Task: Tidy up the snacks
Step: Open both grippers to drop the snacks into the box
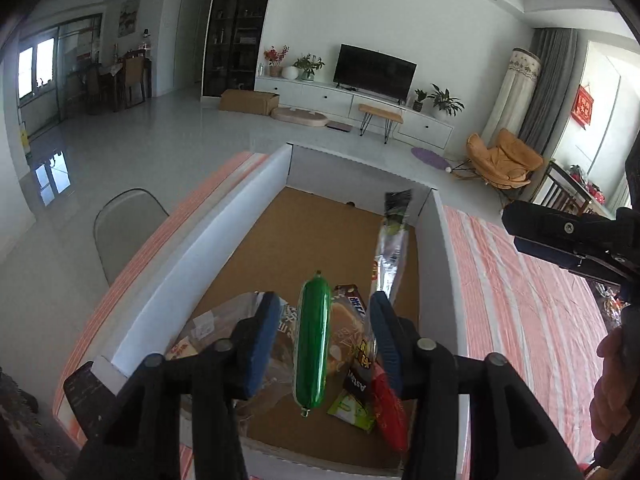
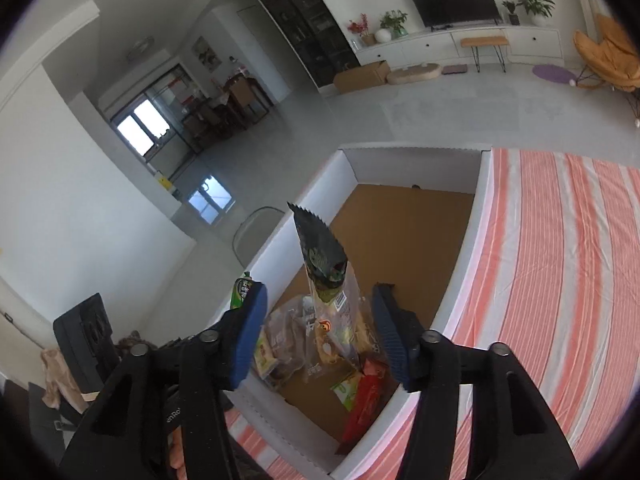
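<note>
A white-walled box (image 1: 200, 240) with a brown cardboard floor stands on the striped cloth. My left gripper (image 1: 324, 308) is open over its near end. A green sausage (image 1: 314, 340) hangs between the blue pads, clear of both. My right gripper (image 2: 320, 292) is also open above the box (image 2: 480, 220). A long packet with a dark top (image 2: 324, 264) stands upright between its pads, touching neither. That same packet (image 1: 394, 248) shows near the box's right wall. A bread pack (image 1: 216, 320), a red packet (image 1: 390, 412) and a green packet (image 1: 352, 412) lie in the near end.
A pink and white striped cloth (image 1: 520, 300) covers the table right of the box. A grey chair (image 1: 124, 224) stands beyond the box's left wall. A person's hand (image 1: 612, 380) is at the right edge. The far half of the box floor (image 2: 400, 232) is bare.
</note>
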`<state>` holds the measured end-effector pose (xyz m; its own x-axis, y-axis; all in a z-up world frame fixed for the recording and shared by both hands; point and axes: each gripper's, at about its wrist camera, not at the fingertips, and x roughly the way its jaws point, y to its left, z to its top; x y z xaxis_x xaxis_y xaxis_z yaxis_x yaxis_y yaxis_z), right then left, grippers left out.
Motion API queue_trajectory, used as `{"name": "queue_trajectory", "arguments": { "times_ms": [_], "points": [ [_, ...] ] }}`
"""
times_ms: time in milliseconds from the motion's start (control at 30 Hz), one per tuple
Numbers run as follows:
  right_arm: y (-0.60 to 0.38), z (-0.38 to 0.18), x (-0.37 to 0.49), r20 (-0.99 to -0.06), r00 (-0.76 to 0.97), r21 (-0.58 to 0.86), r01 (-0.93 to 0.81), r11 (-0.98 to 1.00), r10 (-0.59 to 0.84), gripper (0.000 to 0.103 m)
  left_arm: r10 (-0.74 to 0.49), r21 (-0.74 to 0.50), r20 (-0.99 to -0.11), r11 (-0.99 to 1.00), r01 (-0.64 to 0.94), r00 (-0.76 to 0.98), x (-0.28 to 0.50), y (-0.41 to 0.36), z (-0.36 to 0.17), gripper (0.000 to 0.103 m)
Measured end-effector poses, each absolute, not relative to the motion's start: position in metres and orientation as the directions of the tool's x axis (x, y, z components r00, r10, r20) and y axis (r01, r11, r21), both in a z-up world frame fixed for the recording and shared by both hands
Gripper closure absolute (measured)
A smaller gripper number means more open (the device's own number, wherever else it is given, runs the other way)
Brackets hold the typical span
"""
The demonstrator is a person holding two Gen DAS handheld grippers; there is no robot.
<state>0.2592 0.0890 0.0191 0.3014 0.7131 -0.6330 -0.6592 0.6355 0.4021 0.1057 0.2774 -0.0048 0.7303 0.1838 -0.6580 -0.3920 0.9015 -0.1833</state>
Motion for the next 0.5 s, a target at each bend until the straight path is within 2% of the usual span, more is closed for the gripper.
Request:
{"name": "queue_trajectory", "arguments": {
  "times_ms": [33,67,167,233,400,500],
  "points": [
    [0.092,0.018,0.254,-0.633,0.318,0.377,-0.669,0.640,0.706,0.032,0.216,-0.163,-0.658,0.894,-0.417,0.721,0.102,0.279,-0.008,0.017],
    [0.091,0.016,0.249,-0.628,0.328,0.364,-0.678,0.639,0.706,0.032,0.253,-0.144,-0.644,0.887,-0.438,0.722,0.098,0.279,-0.010,0.011],
    [0.082,0.017,0.238,-0.618,0.383,0.300,-0.693,0.656,0.687,0.029,0.326,-0.081,-0.611,0.881,-0.467,0.721,0.093,0.272,-0.016,0.002],
    [0.079,0.024,0.229,-0.638,0.440,0.206,-0.693,0.691,0.632,0.021,0.367,-0.027,-0.603,0.878,-0.478,0.708,0.094,0.264,-0.019,0.002],
    [0.078,0.027,0.201,-0.653,0.507,0.061,-0.706,0.706,0.563,0.021,0.522,0.159,-0.606,0.819,-0.551,0.600,0.100,0.240,-0.018,0.000],
    [0.079,0.020,0.191,-0.672,0.492,0.056,-0.712,0.700,0.554,0.020,0.540,0.193,-0.625,0.807,-0.558,0.564,0.100,0.240,-0.019,0.000]
  ]
}}
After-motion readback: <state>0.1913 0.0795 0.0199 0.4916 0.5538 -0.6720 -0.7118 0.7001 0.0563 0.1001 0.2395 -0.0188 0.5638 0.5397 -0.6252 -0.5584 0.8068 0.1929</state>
